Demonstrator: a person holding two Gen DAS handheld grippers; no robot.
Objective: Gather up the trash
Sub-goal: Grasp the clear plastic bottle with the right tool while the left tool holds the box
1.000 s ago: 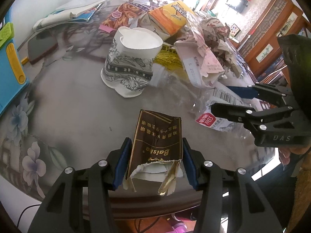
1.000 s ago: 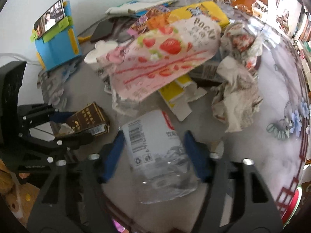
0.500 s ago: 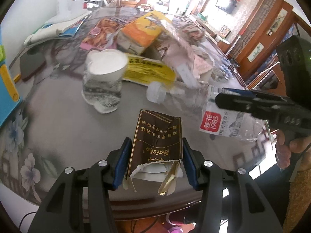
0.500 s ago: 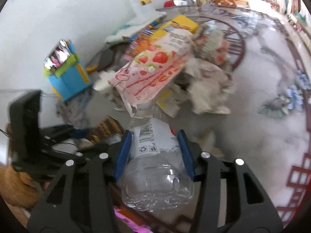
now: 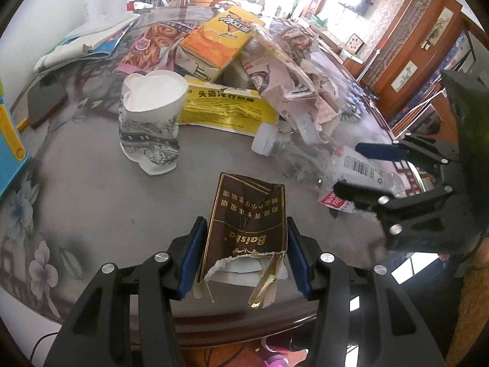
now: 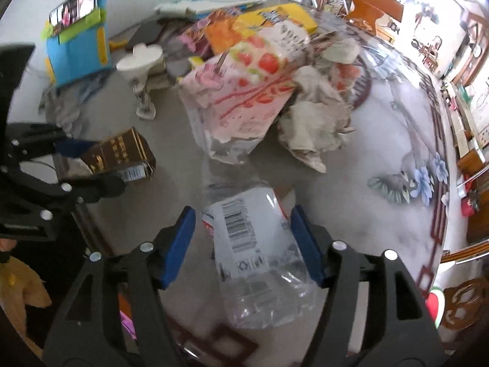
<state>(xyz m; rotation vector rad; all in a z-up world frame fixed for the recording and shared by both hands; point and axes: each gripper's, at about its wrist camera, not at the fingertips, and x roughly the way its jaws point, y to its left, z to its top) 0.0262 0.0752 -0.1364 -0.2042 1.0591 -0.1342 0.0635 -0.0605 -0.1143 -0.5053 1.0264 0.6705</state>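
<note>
Plastic bottle (image 6: pixel 256 263) base blurred; blue box (image 5: pixel 9 143) cut by left edge; tiny label print illegible.

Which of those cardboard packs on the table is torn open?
The brown pack, clamped in the left gripper, has a ragged torn end. The orange carton and yellow box look untorn.
</note>
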